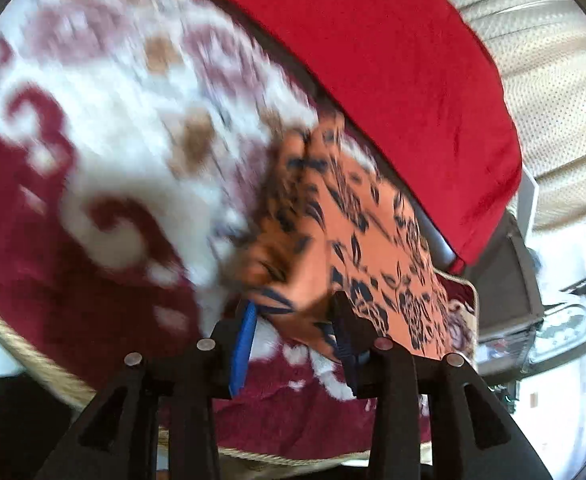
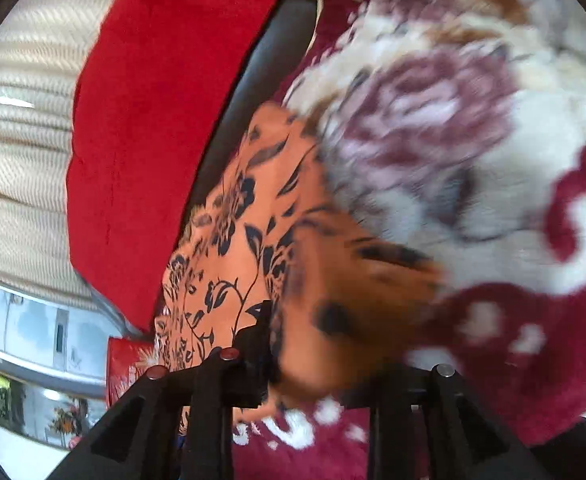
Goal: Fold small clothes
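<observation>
The fold looked barely begun: the orange cloth with dark floral print (image 1: 357, 240) lay rumpled on the maroon-and-cream plush blanket (image 1: 93, 160), its near edge between both grippers' partly parted jaws, grip unclear.

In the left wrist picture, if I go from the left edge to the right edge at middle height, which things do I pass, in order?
Maroon and white patterned blanket → orange cloth with dark flowers → red cushion → cream textured fabric.
</observation>
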`<state>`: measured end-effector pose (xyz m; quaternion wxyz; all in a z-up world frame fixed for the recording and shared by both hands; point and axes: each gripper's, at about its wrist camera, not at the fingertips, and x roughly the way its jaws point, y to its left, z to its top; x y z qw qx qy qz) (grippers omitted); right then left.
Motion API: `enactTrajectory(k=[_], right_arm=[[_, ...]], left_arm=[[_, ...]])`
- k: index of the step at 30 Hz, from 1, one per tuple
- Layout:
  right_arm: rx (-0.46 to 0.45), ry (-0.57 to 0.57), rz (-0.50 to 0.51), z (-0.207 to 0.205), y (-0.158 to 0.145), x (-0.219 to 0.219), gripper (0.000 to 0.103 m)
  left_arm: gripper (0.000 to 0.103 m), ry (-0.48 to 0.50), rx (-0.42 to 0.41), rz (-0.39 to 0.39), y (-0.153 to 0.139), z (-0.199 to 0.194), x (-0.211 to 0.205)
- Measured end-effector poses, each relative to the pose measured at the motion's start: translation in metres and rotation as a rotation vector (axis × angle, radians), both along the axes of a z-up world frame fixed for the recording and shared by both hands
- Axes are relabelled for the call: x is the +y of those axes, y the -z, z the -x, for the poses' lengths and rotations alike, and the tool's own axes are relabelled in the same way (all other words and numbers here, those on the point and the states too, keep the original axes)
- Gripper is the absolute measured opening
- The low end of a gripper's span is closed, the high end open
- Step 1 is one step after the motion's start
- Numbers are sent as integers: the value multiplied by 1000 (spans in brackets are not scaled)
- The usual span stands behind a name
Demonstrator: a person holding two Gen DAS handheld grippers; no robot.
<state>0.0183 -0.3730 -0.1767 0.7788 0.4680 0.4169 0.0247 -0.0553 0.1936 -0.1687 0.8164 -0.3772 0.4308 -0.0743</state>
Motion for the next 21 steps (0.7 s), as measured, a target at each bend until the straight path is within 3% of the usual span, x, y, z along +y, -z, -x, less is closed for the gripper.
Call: enactTrajectory(k=[3,5,9,12,16,18,21], right_arm=[[-16,102,110,28,-15,-13,35],[-53,123,136,36,-24,-14,35],[-158,101,193,33,-43,2,35],[-182,80,235,24,-48,15,35],[-226,242,332,42,-55,1,35],[-254,312,412,54,-66,-4,35],[-304,245,401,52,-72,1,35]], left_arm=[[55,-24,-98,-144,-33,4,-1],[59,22,-139,-211,-53,-8,-17],[68,132,-193,-269,-66,-34,-62],[71,198,-198,-340,-55,-45,-96],[74,314,-87,-476,-7,-66,-123],[78,351,-98,-527,10,-65,-128],[92,379,-105,-531,7,-65,-132]])
